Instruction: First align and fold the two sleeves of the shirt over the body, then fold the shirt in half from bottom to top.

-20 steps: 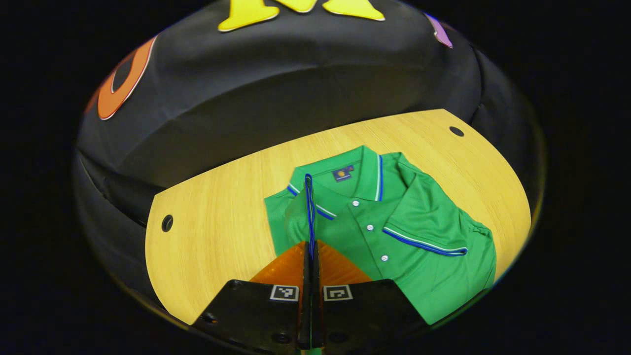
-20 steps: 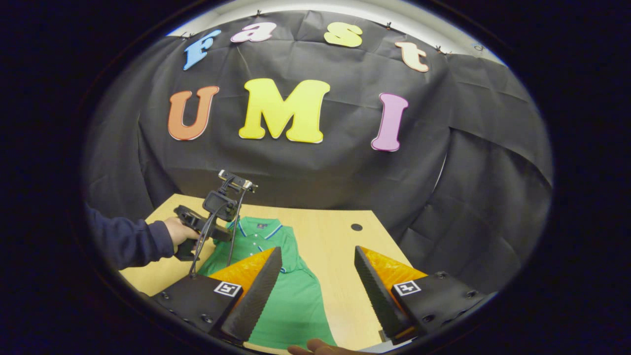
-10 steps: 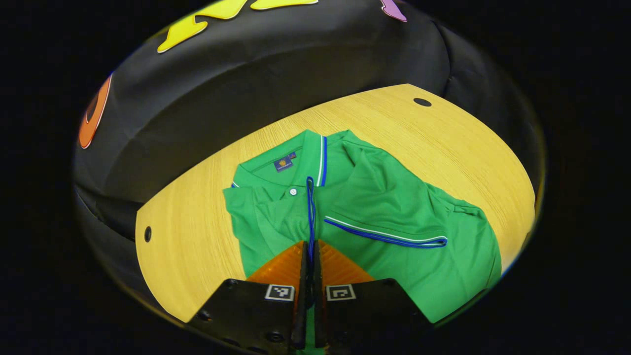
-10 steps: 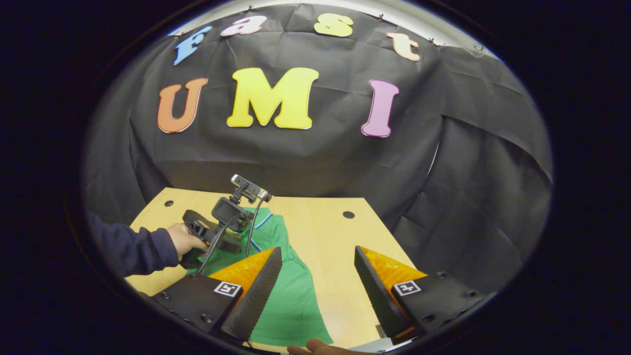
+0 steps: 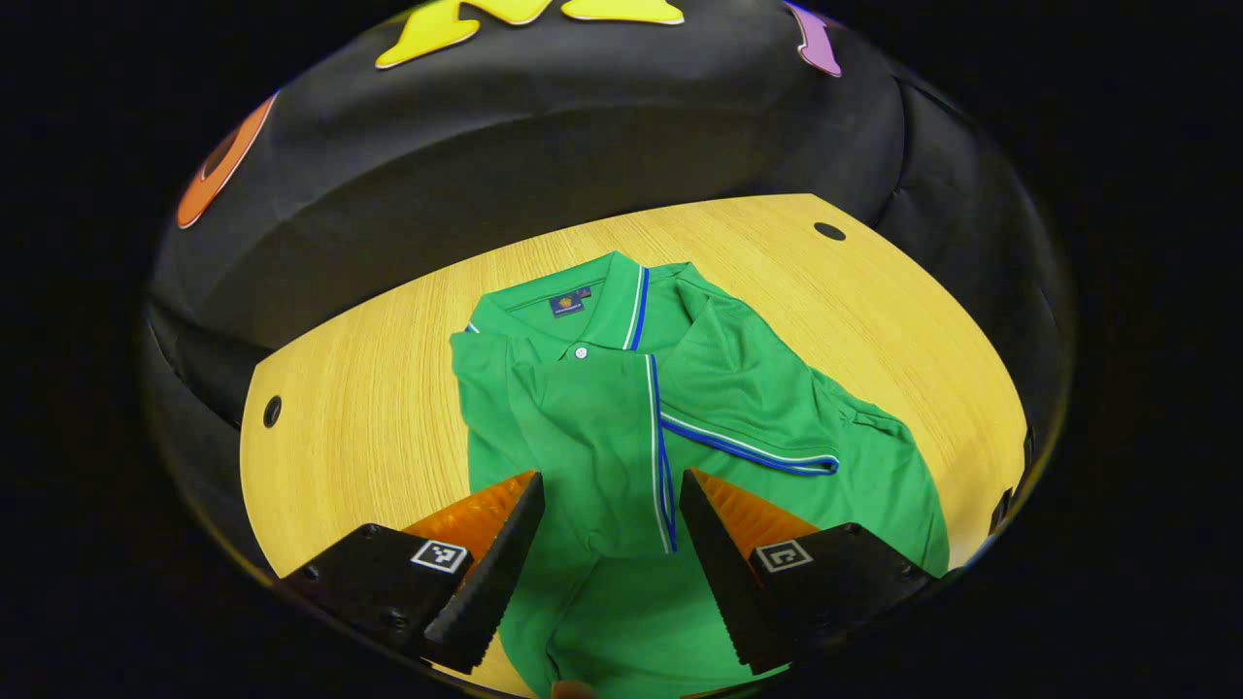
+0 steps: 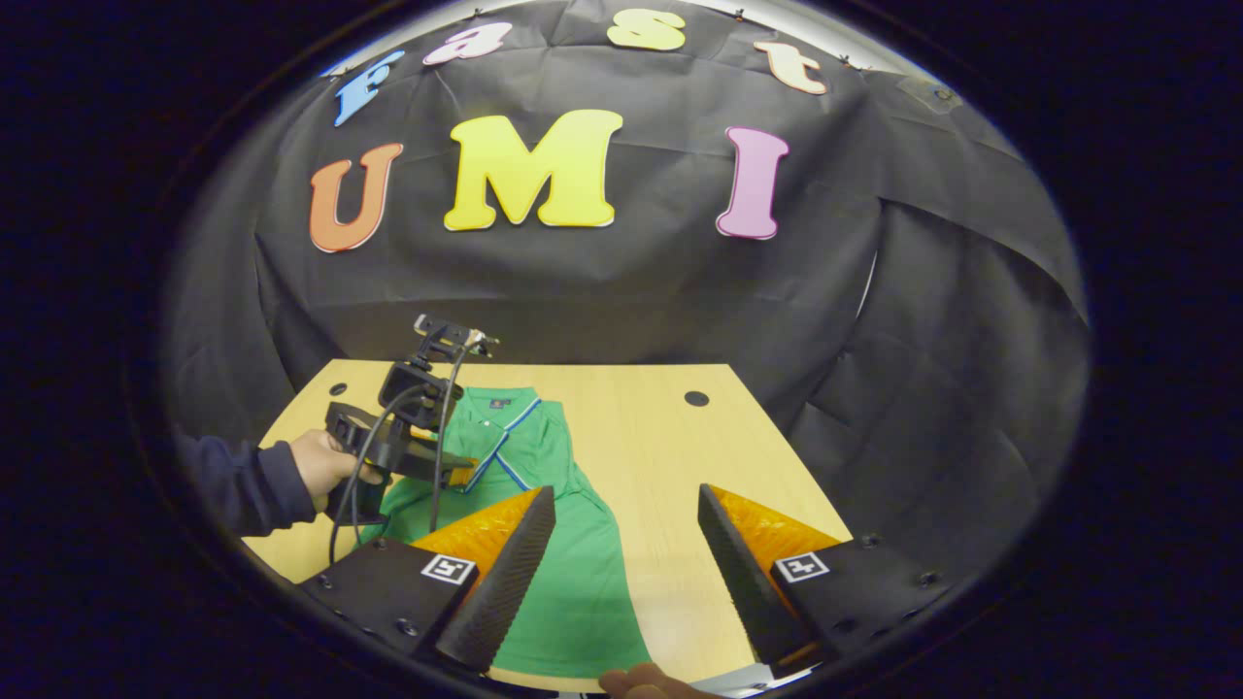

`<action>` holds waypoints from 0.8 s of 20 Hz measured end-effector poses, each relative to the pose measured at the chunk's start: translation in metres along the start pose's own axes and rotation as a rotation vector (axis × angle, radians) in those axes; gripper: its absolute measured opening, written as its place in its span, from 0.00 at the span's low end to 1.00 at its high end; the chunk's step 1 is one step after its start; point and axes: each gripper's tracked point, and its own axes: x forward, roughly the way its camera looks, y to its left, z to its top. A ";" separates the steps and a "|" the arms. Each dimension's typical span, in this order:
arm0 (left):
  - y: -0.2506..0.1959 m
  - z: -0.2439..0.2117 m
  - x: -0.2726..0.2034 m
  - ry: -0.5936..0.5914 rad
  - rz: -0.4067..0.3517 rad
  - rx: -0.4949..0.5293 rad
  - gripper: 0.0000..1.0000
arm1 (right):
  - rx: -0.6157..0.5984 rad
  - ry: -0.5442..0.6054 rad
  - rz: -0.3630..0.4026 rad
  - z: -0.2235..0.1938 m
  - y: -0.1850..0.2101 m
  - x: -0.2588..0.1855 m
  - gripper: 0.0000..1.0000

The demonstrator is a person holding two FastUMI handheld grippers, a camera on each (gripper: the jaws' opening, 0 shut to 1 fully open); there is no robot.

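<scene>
Green short-sleeved polo shirt with blue-and-white trim (image 5: 621,427) lies flat, collar toward the booth wall, on the light wooden table (image 5: 369,388). Both sleeves lie folded in over the body: one sleeve's striped cuff (image 5: 658,456) runs down the chest, the other sleeve's striped cuff (image 5: 753,449) slants across from the far side, and the two meet near the middle. So the sleeve step looks done as things lie, and the bottom-to-top half fold looks like the part left; the hem end runs off the lower edge in both views, so I can't tell exactly how it sits. Next move would call for each gripper to reach the hem corners nearest the person, pinch cloth without dragging the sleeves loose, and carry the hem up toward the collar evenly. Left gripper (image 5: 610,485) hangs just above the chest, jaws spread wide, holding nothing, the vertical cuff between them. Right gripper (image 6: 626,505) hovers over the shirt's side edge and bare table, jaws spread, empty; the left gripper and its hand (image 6: 320,464) show farther off in the right gripper view.
</scene>
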 end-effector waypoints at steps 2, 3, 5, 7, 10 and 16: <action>0.008 -0.009 -0.016 -0.003 0.006 -0.035 0.93 | -0.012 0.030 0.025 -0.011 0.002 0.007 0.96; 0.015 -0.013 -0.025 -0.009 0.023 -0.051 0.93 | -0.016 0.050 0.039 -0.017 0.003 0.011 0.96; 0.024 -0.030 -0.042 -0.001 0.027 -0.088 0.93 | -0.019 0.098 0.055 -0.033 0.004 0.020 0.96; 0.038 -0.050 -0.058 0.014 0.047 -0.116 0.95 | -0.022 0.143 0.063 -0.049 0.004 0.027 0.96; 0.048 -0.087 -0.077 0.044 0.066 -0.173 0.95 | -0.043 0.195 0.065 -0.075 -0.001 0.039 0.94; 0.059 -0.156 -0.104 0.110 0.106 -0.236 1.00 | -0.106 0.345 0.101 -0.138 0.004 0.054 0.98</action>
